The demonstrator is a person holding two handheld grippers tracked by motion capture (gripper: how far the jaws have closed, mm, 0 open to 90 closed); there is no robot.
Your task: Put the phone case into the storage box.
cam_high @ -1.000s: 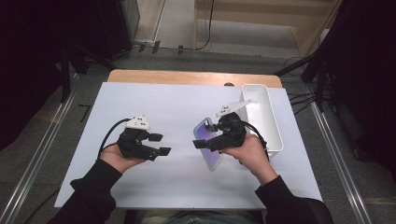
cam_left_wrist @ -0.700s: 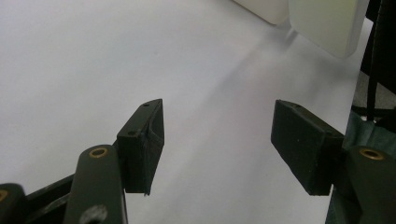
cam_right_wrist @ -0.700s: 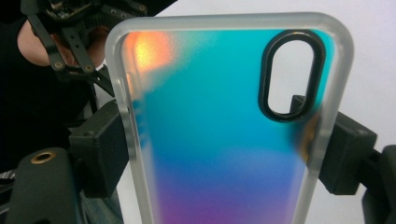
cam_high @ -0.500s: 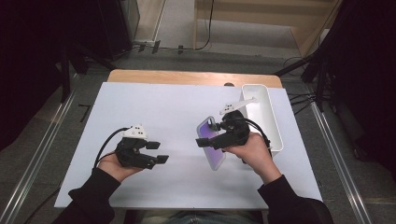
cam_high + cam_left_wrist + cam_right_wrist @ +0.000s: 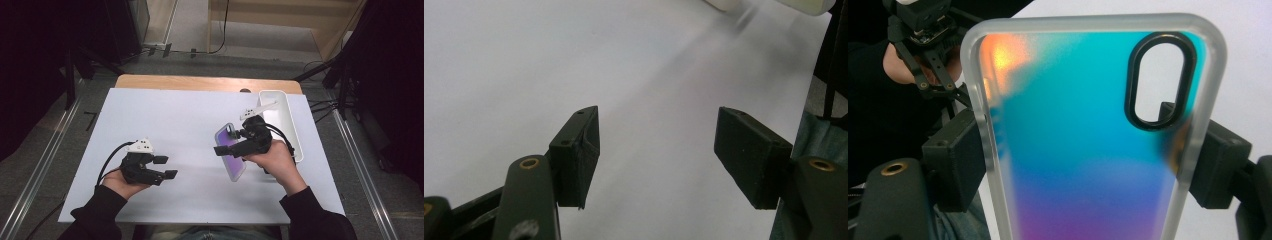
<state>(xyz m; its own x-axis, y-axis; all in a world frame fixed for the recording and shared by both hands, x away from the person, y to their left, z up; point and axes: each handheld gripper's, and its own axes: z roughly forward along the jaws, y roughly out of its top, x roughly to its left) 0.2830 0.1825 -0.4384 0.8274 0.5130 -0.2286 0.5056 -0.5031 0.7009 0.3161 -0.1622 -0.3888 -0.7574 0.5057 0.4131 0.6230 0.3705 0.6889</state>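
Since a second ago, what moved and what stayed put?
The left gripper slid toward the person, away from the phone case, jaws open and empty. The right gripper drifted slightly nearer the person and stayed clamped on the case. The white bin did not move.

phone case (image 5: 1088,150): clear-rimmed, shimmery teal-to-purple back, oval camera cutout
pose: tilted, clamped across its width
spot: near the table's (image 5: 165,115) right edge

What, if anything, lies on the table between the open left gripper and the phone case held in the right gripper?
Nothing visible does. In the high view, bare white table separates the left gripper from the phone case clamped across its edges by the right gripper. The white tray sits beyond, on the far side.
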